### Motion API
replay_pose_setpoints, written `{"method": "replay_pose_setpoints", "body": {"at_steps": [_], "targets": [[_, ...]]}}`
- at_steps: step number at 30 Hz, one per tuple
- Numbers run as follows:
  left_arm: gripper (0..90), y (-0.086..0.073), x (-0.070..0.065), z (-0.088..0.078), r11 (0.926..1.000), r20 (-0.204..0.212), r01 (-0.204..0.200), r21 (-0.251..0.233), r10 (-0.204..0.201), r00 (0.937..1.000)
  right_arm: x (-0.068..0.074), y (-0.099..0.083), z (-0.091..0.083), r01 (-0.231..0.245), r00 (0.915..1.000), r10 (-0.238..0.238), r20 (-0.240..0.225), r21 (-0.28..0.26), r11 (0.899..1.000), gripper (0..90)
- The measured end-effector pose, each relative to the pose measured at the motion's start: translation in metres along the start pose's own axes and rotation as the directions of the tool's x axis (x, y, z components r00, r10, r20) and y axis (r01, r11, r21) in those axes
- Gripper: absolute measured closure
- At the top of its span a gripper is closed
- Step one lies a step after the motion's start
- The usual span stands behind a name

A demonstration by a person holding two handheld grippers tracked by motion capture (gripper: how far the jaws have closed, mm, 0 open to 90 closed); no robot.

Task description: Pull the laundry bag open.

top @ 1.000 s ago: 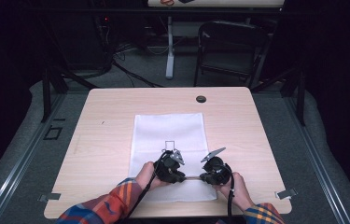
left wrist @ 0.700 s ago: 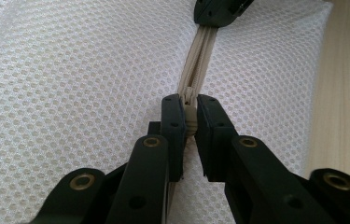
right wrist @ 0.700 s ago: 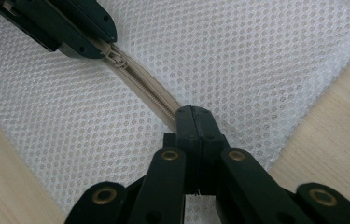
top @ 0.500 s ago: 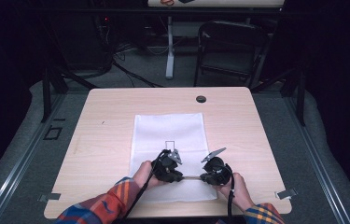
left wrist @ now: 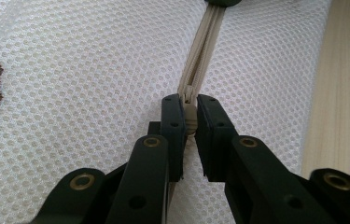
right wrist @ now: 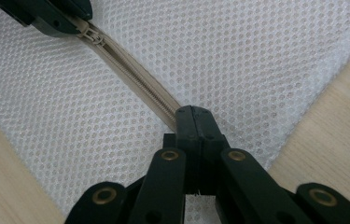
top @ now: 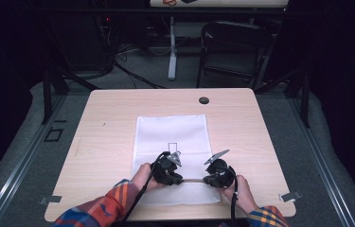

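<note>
A white mesh bag (top: 171, 137) lies flat on the wooden table (top: 109, 142), with a beige zipper (top: 193, 180) running across its near end. In the left gripper view, my left gripper (left wrist: 189, 122) is shut on the zipper pull (left wrist: 190, 122), and the zipper (left wrist: 205, 51) runs away from it to the other gripper. My right gripper (right wrist: 192, 125) is shut on the zipper's end; the zipper (right wrist: 130, 79) stretches from it up to the left gripper at the top left. In the high view the left gripper (top: 177, 179) and right gripper (top: 207, 180) face each other along the zipper.
A small black round cap (top: 204, 100) sits in the table near its far edge. A dark outline drawing (top: 173, 148) marks the bag's middle. A chair (top: 232, 47) and cables stand on the floor beyond the table.
</note>
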State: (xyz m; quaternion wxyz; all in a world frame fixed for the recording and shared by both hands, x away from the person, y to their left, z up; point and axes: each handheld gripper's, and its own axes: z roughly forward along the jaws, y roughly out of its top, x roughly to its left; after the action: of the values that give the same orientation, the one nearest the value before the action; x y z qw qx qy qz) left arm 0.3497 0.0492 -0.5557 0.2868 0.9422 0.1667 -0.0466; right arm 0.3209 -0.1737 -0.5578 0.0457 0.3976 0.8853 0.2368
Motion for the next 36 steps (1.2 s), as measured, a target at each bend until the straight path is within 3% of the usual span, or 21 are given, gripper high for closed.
{"method": "replay_pose_setpoints", "body": {"at_steps": [3, 11, 23, 36], "targets": [[81.8, 0.0, 0.0, -0.001, 0.9998, -0.016, -0.009, 0.02, 0.009, 0.9998, 0.0, 0.0, 0.0, -0.004, 1.0, 0.004, -0.004, -0.005, 1.0, 90.0], [81.8, -0.014, 0.006, -0.011, 0.9996, -0.02, 0.023, 0.015, -0.022, 0.9996, 0.001, -0.001, 0.001, -0.023, 0.9997, 0.023, -0.012, -0.021, 1.0, 90.0], [81.7, -0.039, 0.014, -0.032, 0.9969, -0.036, 0.076, 0.018, -0.075, 0.9965, -0.001, -0.001, 0.0, -0.005, 0.9999, 0.005, -0.014, -0.007, 1.0, 90.0], [81.8, -0.044, 0.011, -0.037, 0.9961, -0.032, 0.088, 0.01, -0.087, 0.9957, -0.003, -0.002, 0.0, -0.014, 0.9998, 0.014, -0.016, -0.014, 1.0, 90.0]]}}
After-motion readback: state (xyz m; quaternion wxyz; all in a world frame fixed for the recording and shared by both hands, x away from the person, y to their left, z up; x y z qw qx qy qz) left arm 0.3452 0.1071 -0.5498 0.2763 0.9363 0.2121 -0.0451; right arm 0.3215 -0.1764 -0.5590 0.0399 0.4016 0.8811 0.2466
